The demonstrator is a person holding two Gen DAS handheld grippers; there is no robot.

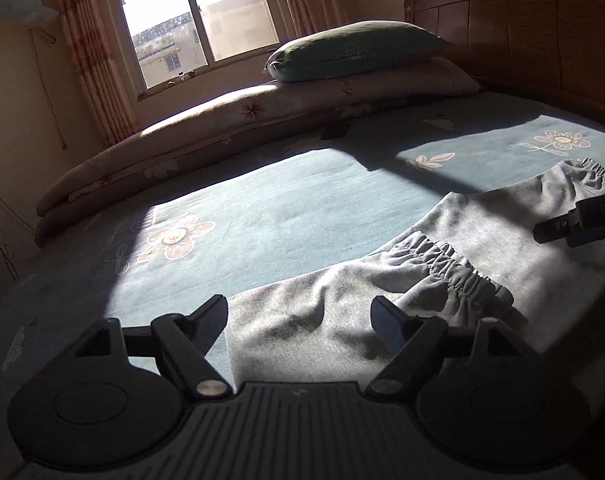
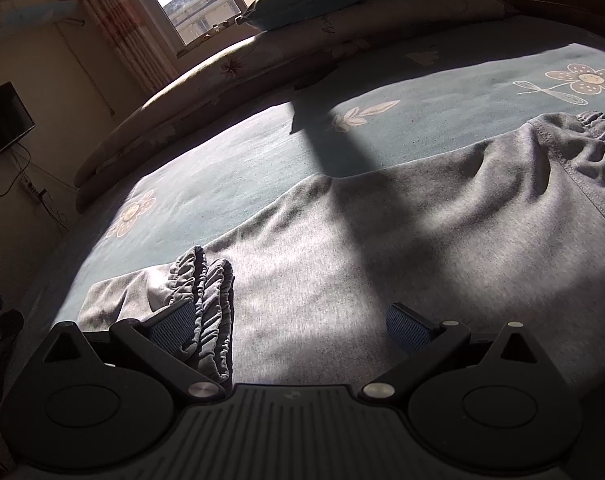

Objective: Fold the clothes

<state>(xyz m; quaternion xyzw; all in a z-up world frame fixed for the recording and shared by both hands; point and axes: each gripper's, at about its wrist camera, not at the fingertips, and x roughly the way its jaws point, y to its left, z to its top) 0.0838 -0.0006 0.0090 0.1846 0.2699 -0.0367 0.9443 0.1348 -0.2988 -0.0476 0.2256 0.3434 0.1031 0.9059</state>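
Observation:
Grey sweatpants (image 1: 462,248) lie folded on the teal flowered bed sheet (image 1: 286,208). Their elastic ankle cuffs (image 1: 458,268) rest on top of the leg fabric, and the elastic waistband (image 1: 598,172) is at the far right. My left gripper (image 1: 300,316) is open just above the folded left end of the pants, holding nothing. My right gripper (image 2: 290,320) is open low over the pants (image 2: 382,240), its left finger beside the cuffs (image 2: 206,288). The right gripper also shows at the right edge of the left wrist view (image 1: 578,224). The waistband (image 2: 594,136) lies far right.
A rolled floral quilt (image 1: 174,148) runs along the far side of the bed, with two stacked pillows (image 1: 358,52) at the wooden headboard (image 1: 522,28). A window (image 1: 194,16) with curtains is behind. A TV (image 2: 2,124) and cables are on the left wall.

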